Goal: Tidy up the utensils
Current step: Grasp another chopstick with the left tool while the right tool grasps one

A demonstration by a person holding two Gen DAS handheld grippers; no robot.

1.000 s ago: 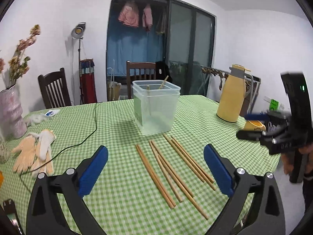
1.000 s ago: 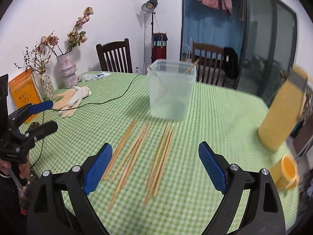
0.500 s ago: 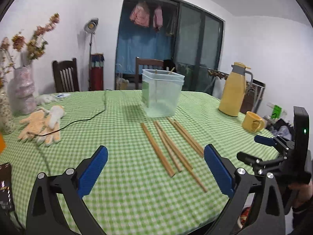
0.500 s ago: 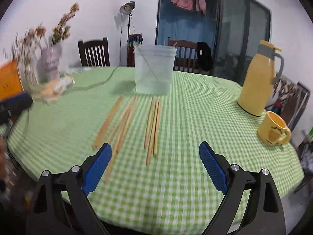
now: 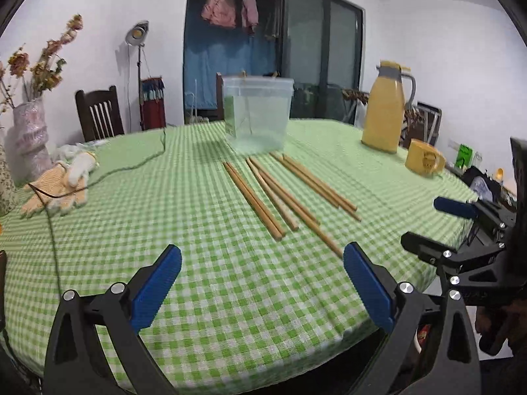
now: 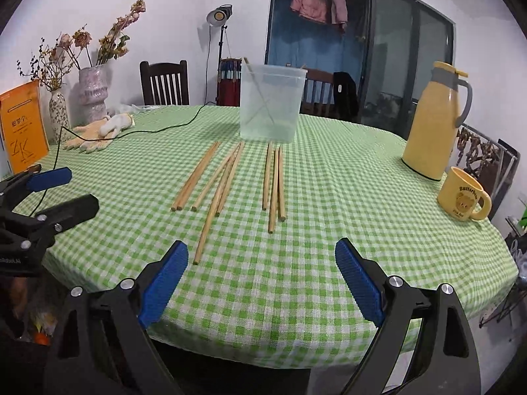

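Left wrist view: the left gripper (image 5: pixel 262 283) hangs above the near edge of the table (image 5: pixel 197 263), its blue-padded fingers (image 5: pixel 154 286) spread wide with nothing between them. Compared with half a second ago, it sits a little closer to the cloth and turned slightly, so the chopsticks (image 5: pixel 283 194) now lie higher and nearer the middle of the frame. They rest loose on the green checked cloth in three small groups, running from the near right toward the clear plastic container (image 5: pixel 257 112), which stands upright behind their far ends and has a few sticks leaning inside it. The right gripper (image 5: pixel 438 227) shows at the right edge, jaws apart and empty, off the table's rim; it looks larger and higher than before. A yellow jug (image 5: pixel 385 112) and yellow mug (image 5: pixel 423 159) stand to the right, a pair of gloves (image 5: pixel 59 187) to the left.

Right wrist view: the right gripper (image 6: pixel 262 279) is also spread wide and holds nothing, poised over the near table edge (image 6: pixel 263 312). The chopsticks (image 6: pixel 230 181) fan out just ahead of it, the longest reaching nearly to the left fingertip; the container (image 6: pixel 270 105) stands beyond them. Since the earlier frame the camera has drawn in slightly and steadied, and the left gripper (image 6: pixel 66 191), then a blur at the left margin, is now sharp, open and empty beside the table.
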